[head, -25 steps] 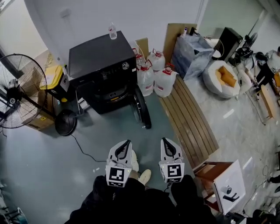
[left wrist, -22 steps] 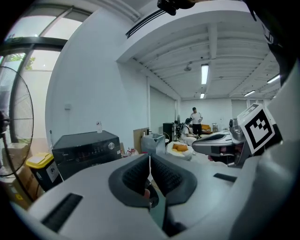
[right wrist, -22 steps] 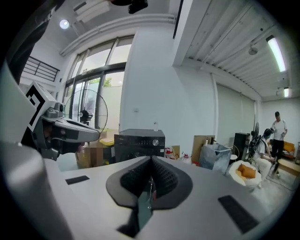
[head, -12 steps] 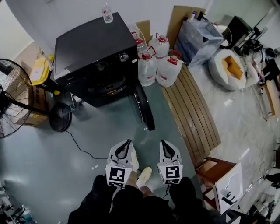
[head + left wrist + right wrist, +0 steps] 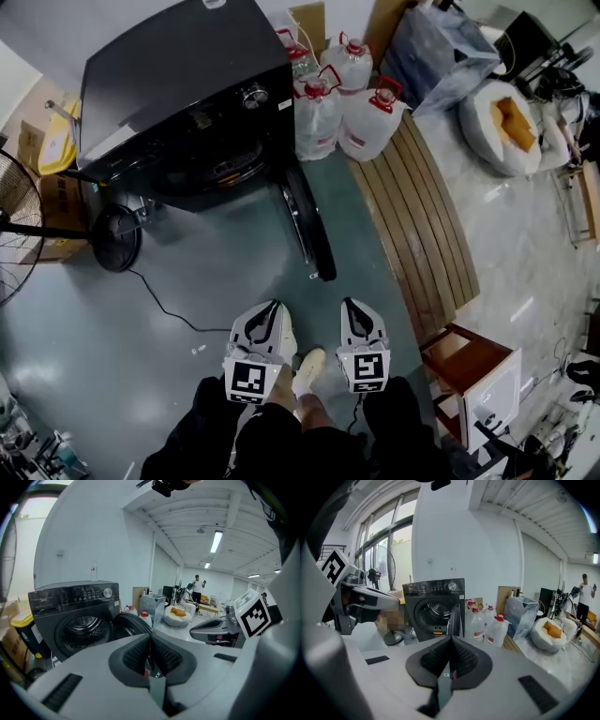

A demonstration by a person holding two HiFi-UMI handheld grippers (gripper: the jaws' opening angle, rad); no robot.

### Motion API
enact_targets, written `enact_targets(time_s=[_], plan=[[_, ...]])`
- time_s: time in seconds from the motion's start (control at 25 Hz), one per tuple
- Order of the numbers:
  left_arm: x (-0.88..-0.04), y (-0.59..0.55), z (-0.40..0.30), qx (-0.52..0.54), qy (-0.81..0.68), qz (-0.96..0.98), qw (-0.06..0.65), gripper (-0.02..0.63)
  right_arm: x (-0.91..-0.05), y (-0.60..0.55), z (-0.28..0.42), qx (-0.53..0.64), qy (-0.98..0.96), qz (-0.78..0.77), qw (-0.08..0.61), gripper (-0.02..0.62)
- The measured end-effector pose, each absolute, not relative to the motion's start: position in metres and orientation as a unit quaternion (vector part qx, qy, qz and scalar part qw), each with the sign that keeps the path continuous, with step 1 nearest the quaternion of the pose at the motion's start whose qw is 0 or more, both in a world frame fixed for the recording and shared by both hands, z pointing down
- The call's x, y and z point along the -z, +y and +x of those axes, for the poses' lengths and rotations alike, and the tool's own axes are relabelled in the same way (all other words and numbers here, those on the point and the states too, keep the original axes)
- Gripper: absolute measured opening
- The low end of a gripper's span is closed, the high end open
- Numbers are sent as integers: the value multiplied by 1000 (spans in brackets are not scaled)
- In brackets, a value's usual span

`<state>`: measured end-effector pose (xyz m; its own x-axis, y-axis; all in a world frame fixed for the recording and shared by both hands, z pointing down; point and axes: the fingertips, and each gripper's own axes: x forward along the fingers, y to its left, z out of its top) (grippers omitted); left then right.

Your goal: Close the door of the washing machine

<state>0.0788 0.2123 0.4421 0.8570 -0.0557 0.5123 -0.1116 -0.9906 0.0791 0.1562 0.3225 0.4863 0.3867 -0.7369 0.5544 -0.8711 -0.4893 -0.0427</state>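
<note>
Grey-green floor (image 5: 94, 328) spreads across a cluttered workroom corner, with a white wall behind. Against that wall stands the black washing machine (image 5: 178, 84), a front loader. Its round door (image 5: 306, 220) hangs wide open, swung out on the side toward the jugs, so it juts edge-on across the floor toward the person. The drum opening (image 5: 84, 630) is uncovered and shows plainly in the left gripper view.

Just beside the machine, on the door's side, stand several clear water jugs (image 5: 342, 117) with red caps. A slatted wooden bench (image 5: 417, 225) runs from them along the floor. On the machine's other side stands a pedestal fan (image 5: 114, 239), with a black cable (image 5: 164, 305) trailing over the floor and a yellow box (image 5: 58, 141) near it.

Well apart from the door, low in the head view, the left gripper (image 5: 273, 307) and right gripper (image 5: 350, 307) are held side by side, pointing toward the machine. Each has its jaws pressed together with nothing between them. A pale shoe (image 5: 308, 367) shows between the two tools.
</note>
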Motion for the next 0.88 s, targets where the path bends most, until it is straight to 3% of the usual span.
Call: enact_targets(time_s=[0.32,0.4,0.88], plan=[[-485,193,92,-280,-48,957,58,29,-544,306,175,-284,-497,807,147,19],[-492,188,90,-285,-52,955,62,29,-558,301,177,-294,-504,798,150,97],[-524,168,84,-296,-64,950,80,29,-632,278,198,-335,-501,775,191,178]])
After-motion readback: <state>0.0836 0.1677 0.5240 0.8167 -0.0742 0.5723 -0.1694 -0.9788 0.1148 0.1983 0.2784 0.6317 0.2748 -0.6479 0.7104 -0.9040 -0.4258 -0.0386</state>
